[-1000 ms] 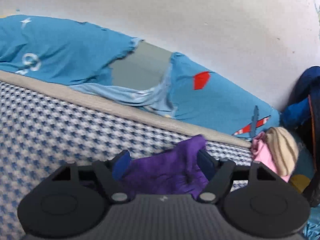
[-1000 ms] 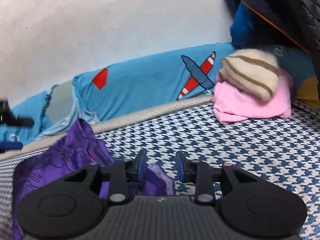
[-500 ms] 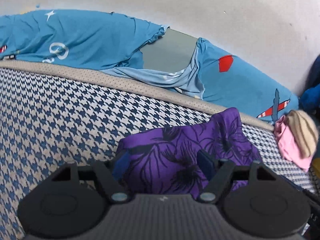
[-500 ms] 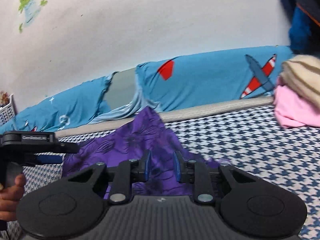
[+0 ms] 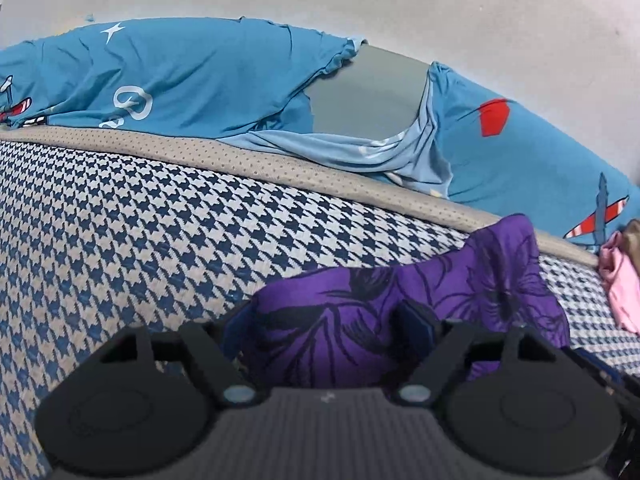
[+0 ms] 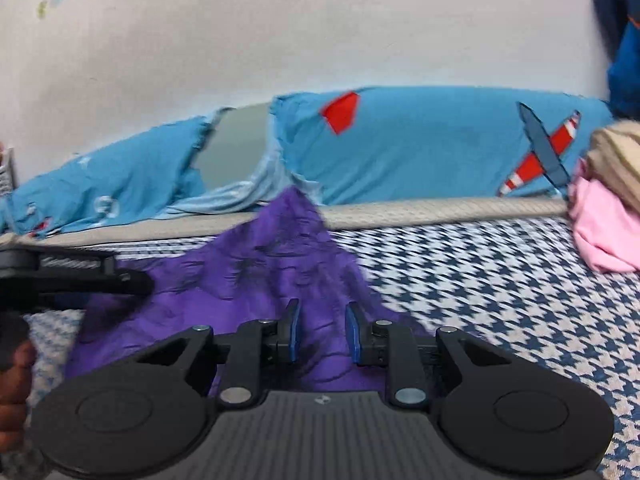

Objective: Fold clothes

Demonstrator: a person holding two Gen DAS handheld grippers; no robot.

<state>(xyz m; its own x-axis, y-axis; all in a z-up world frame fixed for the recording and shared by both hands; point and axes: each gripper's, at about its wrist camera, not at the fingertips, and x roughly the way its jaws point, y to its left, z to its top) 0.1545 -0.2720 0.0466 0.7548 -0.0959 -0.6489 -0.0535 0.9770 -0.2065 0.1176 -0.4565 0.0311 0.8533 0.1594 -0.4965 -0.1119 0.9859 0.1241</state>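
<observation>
Purple floral garment (image 6: 256, 280) lying bunched on the houndstooth mattress (image 5: 120, 240), both tongs working at it.

Left of the garment's raised peak, the left tongs (image 5: 328, 332) are opening wide, cloth lying between the jaws, pads not visibly pressing. Right of that, the right tongs (image 6: 322, 336) are nearly closed, with purple cloth in the narrow gap; a firm pinch is not clear. Judging the fabric thin, limp, slippery: take it at hem corners. Pink clothes (image 6: 600, 236) are sitting far right of the garment.
</observation>
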